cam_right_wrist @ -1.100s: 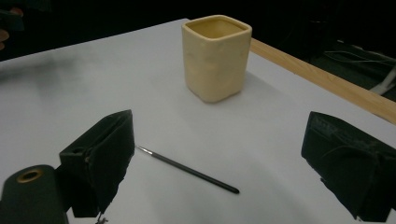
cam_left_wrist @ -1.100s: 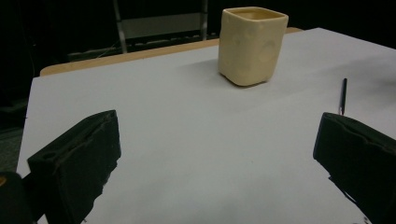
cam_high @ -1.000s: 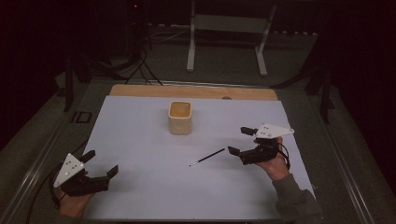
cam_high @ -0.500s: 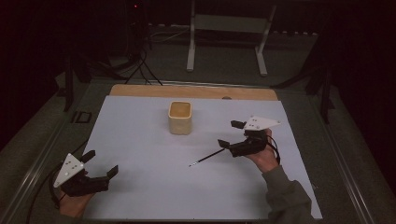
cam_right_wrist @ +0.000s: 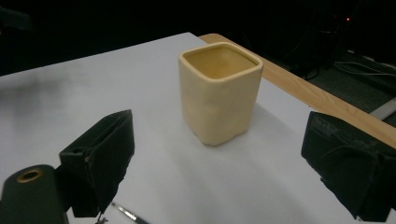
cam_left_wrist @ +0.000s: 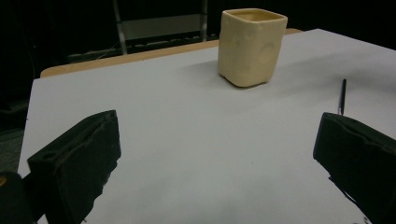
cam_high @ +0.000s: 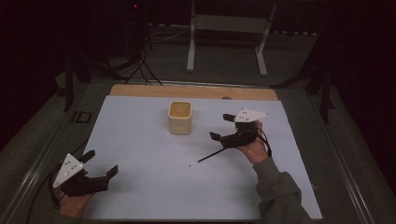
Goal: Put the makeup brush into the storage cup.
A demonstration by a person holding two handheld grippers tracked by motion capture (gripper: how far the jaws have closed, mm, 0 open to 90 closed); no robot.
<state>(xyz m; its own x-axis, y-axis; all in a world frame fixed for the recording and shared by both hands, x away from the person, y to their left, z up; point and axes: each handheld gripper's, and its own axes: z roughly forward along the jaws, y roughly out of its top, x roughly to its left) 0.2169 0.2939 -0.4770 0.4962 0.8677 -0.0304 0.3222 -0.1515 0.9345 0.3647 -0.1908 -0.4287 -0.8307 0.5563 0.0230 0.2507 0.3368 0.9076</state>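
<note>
While tongs (cam_high: 222, 126) gape, cup (cam_high: 180, 117) just ahead

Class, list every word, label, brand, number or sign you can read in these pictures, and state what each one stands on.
None can be read.
The cream square cup shows round dimples in its wall, no lettering.
The white sheet on the table is blank.
The thin black pen bears no readable mark.
The grey plates on the left claw and the right claw carry small dark dots, not characters.
</note>
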